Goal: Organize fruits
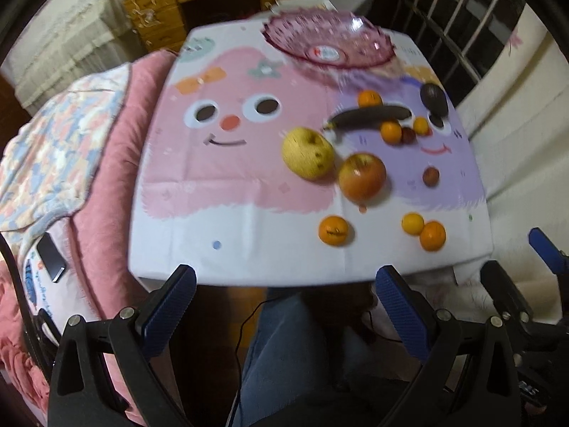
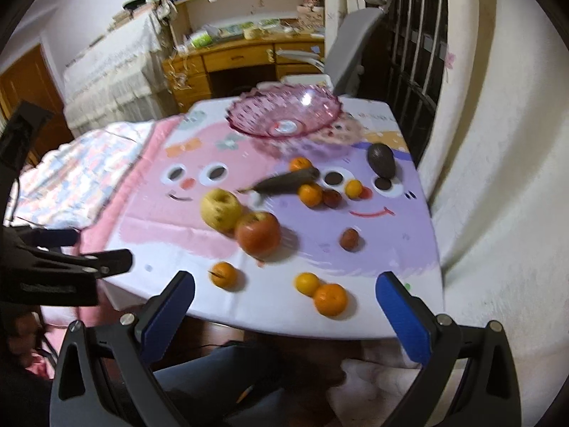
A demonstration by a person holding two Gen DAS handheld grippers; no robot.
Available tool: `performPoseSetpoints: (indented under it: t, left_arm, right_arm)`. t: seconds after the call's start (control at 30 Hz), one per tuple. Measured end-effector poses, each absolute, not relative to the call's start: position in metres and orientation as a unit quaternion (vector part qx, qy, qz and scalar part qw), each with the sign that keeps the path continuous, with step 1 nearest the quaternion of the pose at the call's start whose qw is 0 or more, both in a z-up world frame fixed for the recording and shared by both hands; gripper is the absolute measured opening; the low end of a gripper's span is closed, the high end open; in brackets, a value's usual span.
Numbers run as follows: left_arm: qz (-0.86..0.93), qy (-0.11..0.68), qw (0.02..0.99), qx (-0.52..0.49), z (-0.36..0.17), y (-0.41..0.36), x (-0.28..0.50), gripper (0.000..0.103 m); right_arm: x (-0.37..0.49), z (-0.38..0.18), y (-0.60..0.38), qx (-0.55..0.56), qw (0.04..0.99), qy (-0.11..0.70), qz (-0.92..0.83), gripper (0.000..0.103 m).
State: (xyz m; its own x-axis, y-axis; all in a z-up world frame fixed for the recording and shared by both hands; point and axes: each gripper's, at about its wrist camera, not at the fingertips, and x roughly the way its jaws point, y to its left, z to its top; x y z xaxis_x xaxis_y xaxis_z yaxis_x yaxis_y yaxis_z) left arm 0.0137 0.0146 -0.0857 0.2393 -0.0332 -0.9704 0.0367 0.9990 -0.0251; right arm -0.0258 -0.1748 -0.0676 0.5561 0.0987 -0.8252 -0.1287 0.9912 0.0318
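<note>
Fruit lies scattered on a table with a pink and purple cartoon cloth. A yellow apple touches a red apple. A dark banana, an avocado, several small oranges and small dark red fruits lie around them. An empty pink glass bowl stands at the far edge. My left gripper and right gripper are open and empty, short of the table's near edge.
A bed with pink and floral bedding lies left of the table. A wooden desk and grey chair stand behind. A white wall and barred window are on the right. My legs are below.
</note>
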Motion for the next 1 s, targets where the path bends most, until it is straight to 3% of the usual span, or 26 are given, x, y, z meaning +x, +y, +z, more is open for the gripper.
performPoseSetpoints:
  t: [0.17,0.53,0.7,0.93,1.0]
  left_arm:
    - [-0.062,0.658,0.750,-0.031,-0.125,0.011,0.027,0.101]
    - [-0.122,0.738,0.659,-0.073,-0.202,-0.020,0.065,0.100]
    - [-0.118,0.769,0.621,-0.095,-0.233,-0.025,0.083,0.100]
    - [-0.100,0.790,0.596,-0.104,-0.266,-0.027,0.099,0.090]
    - [-0.098,0.794,0.591,-0.102,-0.274,-0.029,0.101,0.081]
  right_arm:
    - [-0.022,-0.104,-0.181,-0.031,0.867,0.496,0.041,0.100]
    - [-0.006,-0.174,-0.198,-0.007,0.822,0.569,0.018,0.079]
    - [0.006,-0.194,-0.205,0.002,0.807,0.591,0.007,0.075]
    - [0.023,-0.210,-0.211,0.007,0.794,0.608,0.005,0.065]
    - [0.026,-0.213,-0.211,0.009,0.791,0.612,0.007,0.061]
